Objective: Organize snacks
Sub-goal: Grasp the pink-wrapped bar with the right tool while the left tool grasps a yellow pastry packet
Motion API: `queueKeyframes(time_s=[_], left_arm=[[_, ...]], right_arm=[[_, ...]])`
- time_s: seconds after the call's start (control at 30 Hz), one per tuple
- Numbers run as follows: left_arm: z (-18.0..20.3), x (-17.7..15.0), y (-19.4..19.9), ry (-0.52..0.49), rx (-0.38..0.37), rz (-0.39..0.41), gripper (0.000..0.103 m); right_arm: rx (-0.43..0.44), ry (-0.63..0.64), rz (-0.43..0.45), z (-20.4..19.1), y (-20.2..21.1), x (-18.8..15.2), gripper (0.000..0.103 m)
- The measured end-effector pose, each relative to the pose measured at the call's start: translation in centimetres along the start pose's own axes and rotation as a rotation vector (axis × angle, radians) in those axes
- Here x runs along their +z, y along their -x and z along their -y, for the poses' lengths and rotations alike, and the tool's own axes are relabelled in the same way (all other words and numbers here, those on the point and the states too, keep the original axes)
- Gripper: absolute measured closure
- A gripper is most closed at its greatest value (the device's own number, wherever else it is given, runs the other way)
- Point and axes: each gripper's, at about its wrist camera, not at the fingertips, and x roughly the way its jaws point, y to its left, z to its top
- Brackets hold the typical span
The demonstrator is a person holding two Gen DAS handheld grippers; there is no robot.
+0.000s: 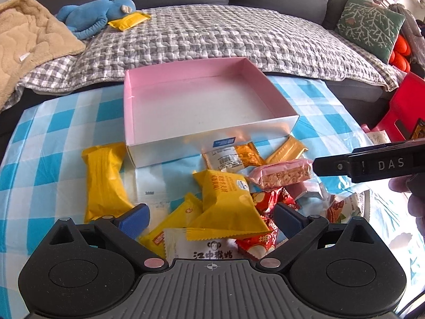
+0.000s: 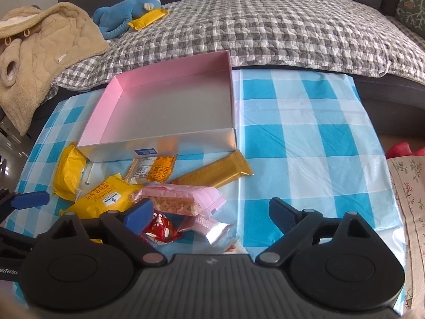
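An empty pink-walled box stands on the checked tablecloth. A pile of snacks lies in front of it: yellow packs, a waffle-sandwich pack, a pink rice bar, a gold bar, an orange-white pack and red candies. My left gripper is open, low over the pile. My right gripper is open over the pink bar; it shows side-on in the left wrist view.
A sofa with a grey checked quilt lies behind the table, with a blue plush toy, another yellow pack, a beige blanket and a green cushion. A red stool stands at the right.
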Motion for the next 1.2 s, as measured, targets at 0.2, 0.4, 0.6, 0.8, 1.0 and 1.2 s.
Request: queueKeyframes(time_s=[0.2, 0.4, 0.6, 0.8, 1.0, 1.2], left_arm=[[0.5, 0.2, -2.1, -0.011, -0.003, -0.029, 0.014], [0.2, 0.1, -3.1, 0.001, -0.013, -0.036, 0.027], [0.4, 0.0, -3.2, 0.003, -0.024, -0.043, 0.041], [0.3, 0.1, -3.2, 0.017, -0.011, -0.041, 0.044], [0.1, 0.1, -3.1, 0.034, -0.001, -0.044, 0.046], [-0.1, 0.1, -2.8, 0.052, 0.014, -0.038, 0.048]], right_arm=[[0.042, 0.021, -0.021, -0.7, -2.2, 0.5, 0.012], [0.075, 0.048, -0.032, -1.0, -3.8, 0.7, 0.013], [0.086, 0.047, -0.06, -0.9, -5.1, 0.7, 0.016], [0.105, 0.043, -0.064, -1.2, -5.1, 0.5, 0.023], [0.103, 0.058, -0.072, -1.8, -4.9, 0.4, 0.038], [0.107, 0.059, -0.083, -2.1, -4.5, 0.6, 0.056]])
